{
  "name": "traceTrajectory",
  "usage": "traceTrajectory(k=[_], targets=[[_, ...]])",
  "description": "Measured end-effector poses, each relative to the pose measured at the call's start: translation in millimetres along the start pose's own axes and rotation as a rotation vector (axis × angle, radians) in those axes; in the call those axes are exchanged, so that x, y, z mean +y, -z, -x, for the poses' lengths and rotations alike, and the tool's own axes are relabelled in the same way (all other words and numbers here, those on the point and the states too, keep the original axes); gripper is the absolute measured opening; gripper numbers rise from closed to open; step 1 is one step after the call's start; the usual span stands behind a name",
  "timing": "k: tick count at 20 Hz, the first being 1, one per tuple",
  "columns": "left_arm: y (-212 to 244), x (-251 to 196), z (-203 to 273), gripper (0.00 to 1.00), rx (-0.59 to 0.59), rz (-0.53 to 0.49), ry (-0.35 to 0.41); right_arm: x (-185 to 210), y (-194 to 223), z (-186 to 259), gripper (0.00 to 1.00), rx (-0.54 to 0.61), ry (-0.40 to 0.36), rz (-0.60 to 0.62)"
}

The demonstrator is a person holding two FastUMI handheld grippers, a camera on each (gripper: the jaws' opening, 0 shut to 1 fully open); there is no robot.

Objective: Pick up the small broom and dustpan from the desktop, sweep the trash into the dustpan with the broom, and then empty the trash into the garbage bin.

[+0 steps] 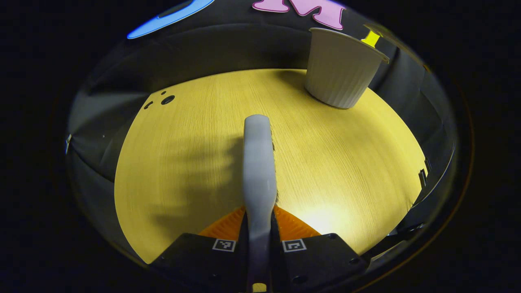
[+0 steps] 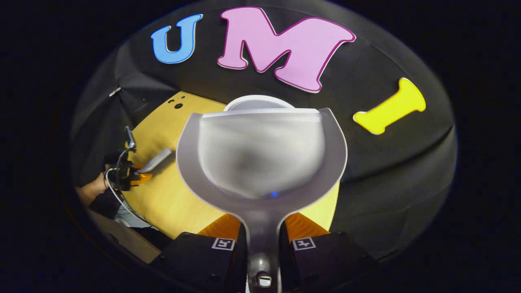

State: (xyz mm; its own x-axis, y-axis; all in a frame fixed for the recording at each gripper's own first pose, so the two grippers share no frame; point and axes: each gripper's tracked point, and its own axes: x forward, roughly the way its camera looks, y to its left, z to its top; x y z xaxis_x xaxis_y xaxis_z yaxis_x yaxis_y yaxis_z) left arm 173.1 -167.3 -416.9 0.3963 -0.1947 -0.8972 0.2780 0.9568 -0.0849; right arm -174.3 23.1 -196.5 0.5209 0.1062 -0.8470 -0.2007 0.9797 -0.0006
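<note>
Left gripper (image 1: 259,228) pinches the broom (image 1: 258,162) by its handle, both fingers pressed on it, broom pointing out over the wooden surface (image 1: 183,162). No trash visible on the surface in the left gripper view, so sweeping looks finished. In the right gripper view the same left gripper (image 2: 140,173) sits low at the far-left edge of the surface, well apart from the dustpan.

Garbage bin (image 1: 342,69) stands upright at the far right of the surface, near its back edge.

Right gripper (image 2: 262,240) clamps the dustpan (image 2: 260,154) by its handle, pan raised, mouth facing away from the camera. The bin's rim (image 2: 258,101) peeks out just beyond the pan's far lip, so the pan looks lined up at the bin. Pan contents are too blurred to tell.

Judgement: step in hand is the dump. To do it well:
- get the pan's lip over the bin opening before tipping, not short of the rim
- tip forward slowly, keep the handle grip firm
- don't knock the bin; it looks light and sits near the edge
- keep the broom parked left, out of the way
</note>
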Motion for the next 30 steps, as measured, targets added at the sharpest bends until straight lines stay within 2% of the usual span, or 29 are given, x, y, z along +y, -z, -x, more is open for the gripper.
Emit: traceTrajectory(k=[3, 4, 7, 9, 10, 11, 13, 15, 16, 19, 20, 21, 22, 23, 24, 27, 28, 30], targets=[[0, 0, -4, 0.27, 0.016, -0.001, -0.004, 32, 47, -9, 0.36, 0.018, -0.038, -0.026], [0, -1, -6, 0.24, 0.019, -0.007, -0.006, 41, 64, -13, 0.36, 0.031, -0.044, -0.024], [-1, -1, -9, 0.27, 0.026, -0.024, -0.016, 69, 116, -37, 0.36, 0.103, -0.059, -0.034], [-2, -3, -11, 0.27, 0.035, -0.029, -0.018, 88, 144, -63, 0.36, 0.142, -0.078, -0.050], [-2, -3, -13, 0.24, 0.043, -0.031, -0.018, 94, 157, -77, 0.36, 0.162, -0.082, -0.059], [-2, -3, -15, 0.28, 0.049, -0.037, -0.023, 101, 168, -93, 0.36, 0.180, -0.083, -0.071], [-3, -2, -14, 0.28, 0.055, -0.065, -0.043, 112, 183, -121, 0.36, 0.206, -0.093, -0.102], [-3, -3, -15, 0.24, 0.057, -0.085, -0.046, 128, 188, -147, 0.36, 0.213, -0.099, -0.122], [-1, -2, -16, 0.28, 0.063, -0.090, -0.044, 134, 190, -156, 0.36, 0.219, -0.102, -0.125], [-2, -1, -16, 0.29, 0.075, -0.103, -0.048, 148, 191, -175, 0.36, 0.215, -0.104, -0.128], [-2, -1, -14, 0.33, 0.072, -0.109, -0.050, 152, 191, -179, 0.36, 0.220, -0.103, -0.129], [-2, 0, -14, 0.30, 0.072, -0.114, -0.051, 155, 194, -183, 0.36, 0.229, -0.104, -0.133], [-3, 1, -15, 0.33, 0.068, -0.123, -0.052, 156, 196, -188, 0.42, 0.241, -0.111, -0.140], [-6, 4, -16, 0.35, 0.064, -0.133, -0.057, 156, 196, -191, 0.42, 0.247, -0.118, -0.150], [-8, 6, -15, 0.35, 0.059, -0.144, -0.060, 157, 198, -193, 0.37, 0.251, -0.126, -0.159], [-10, 6, -15, 0.46, 0.045, -0.165, -0.063, 162, 197, -198, 0.39, 0.231, -0.141, -0.177], [-10, 6, -14, 0.55, 0.045, -0.163, -0.053, 164, 192, -198, 0.40, 0.208, -0.142, -0.182], [-10, 1, -5, 0.60, 0.028, -0.158, -0.057, 164, 190, -190, 0.43, 0.200, -0.156, -0.200]])
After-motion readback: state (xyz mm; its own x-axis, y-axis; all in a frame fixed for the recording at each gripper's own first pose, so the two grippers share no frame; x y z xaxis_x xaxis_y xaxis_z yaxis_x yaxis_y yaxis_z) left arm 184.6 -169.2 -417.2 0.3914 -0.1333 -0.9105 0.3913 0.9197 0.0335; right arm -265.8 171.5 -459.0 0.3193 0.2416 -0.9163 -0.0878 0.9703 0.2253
